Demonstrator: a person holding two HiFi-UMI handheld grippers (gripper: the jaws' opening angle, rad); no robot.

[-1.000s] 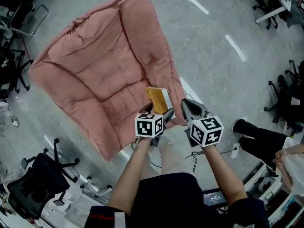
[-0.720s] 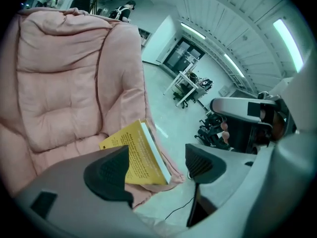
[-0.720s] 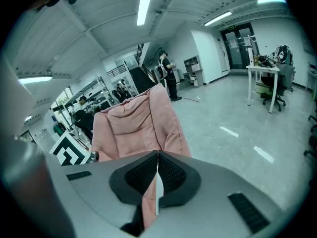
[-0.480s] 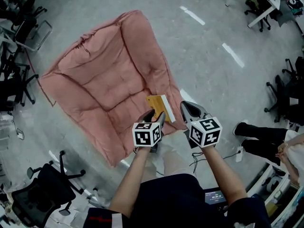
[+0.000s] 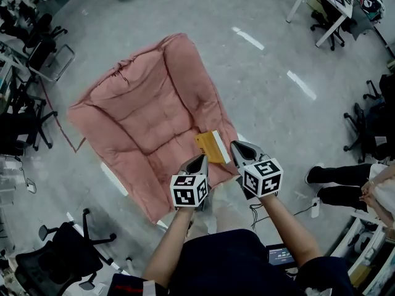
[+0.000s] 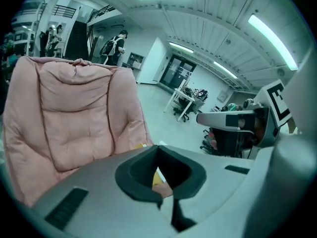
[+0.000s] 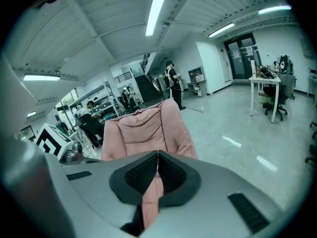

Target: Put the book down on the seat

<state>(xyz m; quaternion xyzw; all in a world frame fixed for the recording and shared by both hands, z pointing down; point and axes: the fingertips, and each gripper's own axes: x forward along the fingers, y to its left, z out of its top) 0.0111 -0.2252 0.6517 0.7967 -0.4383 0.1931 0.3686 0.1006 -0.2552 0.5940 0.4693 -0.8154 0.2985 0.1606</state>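
Observation:
A yellow book [image 5: 210,147] with a white page edge lies flat on the front right corner of the pink padded seat [image 5: 148,122], and no gripper touches it. My left gripper [image 5: 199,160] hangs just in front of and above the book. Its jaws have just been closing and now stand shut with nothing between them. In the left gripper view a sliver of the book [image 6: 158,178] shows under the closed left gripper [image 6: 157,148]. My right gripper [image 5: 237,145] is beside the book's right edge, shut and empty. The right gripper [image 7: 157,155] points at the seat's back [image 7: 143,128].
Black office chairs [image 5: 62,245] stand at the lower left and the far left [image 5: 28,48]. A white desk [image 5: 333,5] is at the top right. A seated person's legs [image 5: 336,177] reach in from the right. A cable [image 5: 284,213] lies on the grey floor.
Both grippers have lifted up and back from the book, which stays on the seat. The left jaws, open beside the book a second ago, have closed empty.

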